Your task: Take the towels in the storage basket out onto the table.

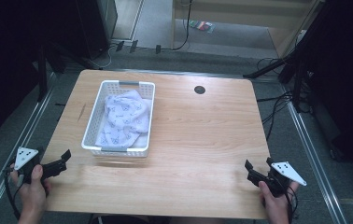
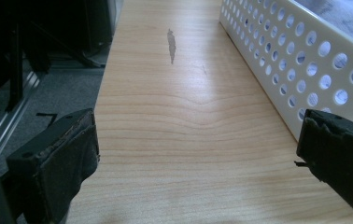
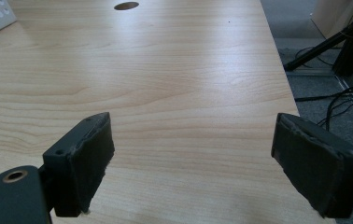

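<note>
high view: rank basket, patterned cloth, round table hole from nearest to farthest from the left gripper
From the left gripper, at the table's near left corner:
1. white basket, just ahead and to its right.
2. patterned cloth, lying inside the basket.
3. round hole, far side of the table, right of the basket.

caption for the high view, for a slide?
White perforated plastic basket holding a pale patterned cloth on a wooden table; left gripper and right gripper open, empty.

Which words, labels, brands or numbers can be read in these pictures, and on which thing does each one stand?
No readable text.
Cloth in the white basket: a small repeated printed pattern, too blurred to read.
Grey plate on the left hand-held gripper and on the right hand-held gripper: dots, no letters.
Table: a dark round hole, no label.
</note>
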### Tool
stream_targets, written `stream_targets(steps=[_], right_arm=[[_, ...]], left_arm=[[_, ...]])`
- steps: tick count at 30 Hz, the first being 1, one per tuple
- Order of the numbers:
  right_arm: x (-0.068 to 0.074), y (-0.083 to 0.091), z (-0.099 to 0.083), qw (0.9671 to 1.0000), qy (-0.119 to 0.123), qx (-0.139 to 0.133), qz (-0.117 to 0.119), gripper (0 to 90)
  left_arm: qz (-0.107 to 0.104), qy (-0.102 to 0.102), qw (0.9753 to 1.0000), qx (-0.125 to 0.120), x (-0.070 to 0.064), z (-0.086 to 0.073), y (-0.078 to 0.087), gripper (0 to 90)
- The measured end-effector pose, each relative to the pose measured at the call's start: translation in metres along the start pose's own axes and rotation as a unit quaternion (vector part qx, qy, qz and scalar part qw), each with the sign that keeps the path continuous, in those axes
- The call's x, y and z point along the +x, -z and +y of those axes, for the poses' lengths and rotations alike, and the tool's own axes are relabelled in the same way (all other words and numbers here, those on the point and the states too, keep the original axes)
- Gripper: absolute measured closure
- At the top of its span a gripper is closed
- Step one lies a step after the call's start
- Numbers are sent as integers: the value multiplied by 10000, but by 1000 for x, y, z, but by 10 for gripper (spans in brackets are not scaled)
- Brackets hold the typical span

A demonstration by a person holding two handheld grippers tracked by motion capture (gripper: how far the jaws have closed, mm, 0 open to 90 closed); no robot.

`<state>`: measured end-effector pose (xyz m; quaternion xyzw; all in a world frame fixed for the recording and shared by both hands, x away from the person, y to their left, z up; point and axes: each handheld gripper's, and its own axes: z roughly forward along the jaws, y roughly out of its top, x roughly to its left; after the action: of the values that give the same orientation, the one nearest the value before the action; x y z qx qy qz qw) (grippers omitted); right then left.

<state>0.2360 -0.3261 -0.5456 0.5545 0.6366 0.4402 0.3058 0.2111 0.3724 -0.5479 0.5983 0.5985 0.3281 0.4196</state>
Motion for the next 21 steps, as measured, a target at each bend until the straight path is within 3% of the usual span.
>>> stream_targets(steps=[14,16,18,21], right_arm=[[-1,-1,0,10000,-40,19,-9,133],[-1,-1,0,10000,-39,18,-9,133],[-1,-1,0,10000,-40,27,-8,133],[-1,-1,0,10000,-45,35,-24,133]], left_arm=[[100,257,9996,-100,6,6,7,0],[82,242,9995,-160,5,9,10,0],[104,80,9997,-195,2,15,16,0],[26,88,9997,-215,0,21,20,0]])
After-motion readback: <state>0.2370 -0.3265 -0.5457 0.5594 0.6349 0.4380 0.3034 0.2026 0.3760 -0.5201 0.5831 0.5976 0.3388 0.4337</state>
